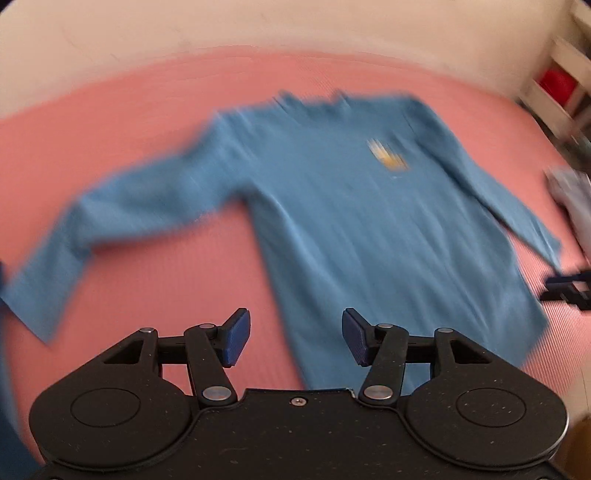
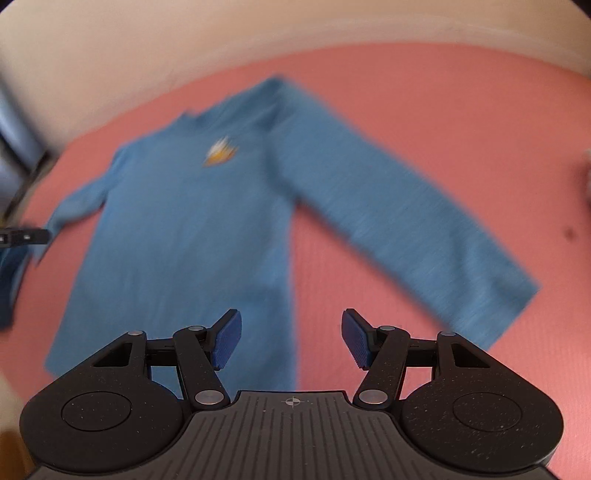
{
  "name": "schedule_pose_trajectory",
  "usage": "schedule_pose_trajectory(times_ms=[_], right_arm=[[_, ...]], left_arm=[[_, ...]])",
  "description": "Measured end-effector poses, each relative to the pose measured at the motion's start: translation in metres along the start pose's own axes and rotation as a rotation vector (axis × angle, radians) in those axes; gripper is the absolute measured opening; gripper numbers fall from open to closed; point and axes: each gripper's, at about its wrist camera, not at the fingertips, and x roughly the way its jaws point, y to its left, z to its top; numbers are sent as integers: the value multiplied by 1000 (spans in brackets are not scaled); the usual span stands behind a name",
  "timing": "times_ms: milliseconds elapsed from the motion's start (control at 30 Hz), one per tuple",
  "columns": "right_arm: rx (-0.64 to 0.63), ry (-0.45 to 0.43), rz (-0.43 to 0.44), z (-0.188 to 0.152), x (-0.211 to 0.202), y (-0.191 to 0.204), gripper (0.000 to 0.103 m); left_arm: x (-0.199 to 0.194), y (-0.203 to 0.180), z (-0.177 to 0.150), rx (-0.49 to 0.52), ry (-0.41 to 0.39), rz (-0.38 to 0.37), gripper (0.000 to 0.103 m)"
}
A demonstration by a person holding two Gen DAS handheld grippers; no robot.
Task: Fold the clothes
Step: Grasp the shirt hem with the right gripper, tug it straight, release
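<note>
Two grippers, both spread wide with nothing between the blue pads. Left gripper (image 1: 296, 339) poised over the lower left corner of the shirt (image 1: 354, 221), hem just past its right pad (image 1: 354, 341); pink mat (image 1: 166, 280) under its left pad. Right gripper (image 2: 291, 339) over the lower right part of the shirt (image 2: 184, 229), its left pad (image 2: 226, 339) above blue cloth, its right pad above bare mat (image 2: 369, 288).

Shirt: blue, long-sleeved, laid flat and face up on the mat, collar at the far end, hem toward the grippers. Small yellow-and-white logo (image 1: 388, 157) on the chest. Both sleeves spread out and angled down away from the body: one reaching far left in the left view, the other (image 2: 406, 229) reaching far right in the right view. Whether either gripper touches the cloth: cannot tell.

Tip of the opposite gripper visible at each view's edge, near a sleeve cuff. Pale wall (image 1: 258, 26) beyond the mat. White shelf (image 1: 561, 85) with something red at far right of the left view. Heavy motion blur in both views.
</note>
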Motion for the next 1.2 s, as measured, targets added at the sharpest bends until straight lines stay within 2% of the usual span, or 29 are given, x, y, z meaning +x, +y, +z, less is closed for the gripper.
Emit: schedule_pose_trajectory(times_ms=[67,200,233,300,367,400,433,467,500,833,867,900,967,1000,1067,1133,1200], right_arm=[[-26,28,14,-6,6,8,57],[-39,66,0,-6,15,16,48],[-38,66,-5,-6,15,15,44],[-37,65,-17,-7,15,15,27],[-40,64,-29,-9,14,14,17],[-41,67,-31,-10,13,13,8],[-37,75,-26,-9,13,11,7],[-34,81,-22,-10,13,10,6],[-41,84,-25,-10,13,10,6],[-57,113,-26,-14,8,10,4],[-35,107,-20,-12,7,8,5],[-14,101,-13,-10,6,6,5],[39,49,17,-5,-2,-2,5],[57,15,11,-1,-8,-7,6],[97,-51,-48,6,-18,-22,11],[153,-105,-156,13,-25,-43,16],[262,-146,-237,15,-32,-72,18]], left_arm=[[8,-8,-12,15,44,-25,54],[19,-15,-25,4,102,-34,54],[22,-15,-28,-7,115,-36,54],[24,-17,-36,-23,125,-34,53],[24,-23,-40,2,117,-18,51],[24,-24,-40,15,114,-15,46],[24,-27,-41,21,112,-15,37],[23,-28,-41,28,110,-16,10],[24,-29,-41,39,111,-9,3],[20,-32,-41,107,155,-4,4],[19,-30,-38,96,155,-8,6],[18,-26,-35,76,150,-9,12],[14,-18,-29,46,129,-6,14],[12,-14,-27,37,114,-1,20],[9,-8,-20,66,77,39,30],[7,-4,-15,93,47,81,33],[8,1,-9,89,31,114,40]])
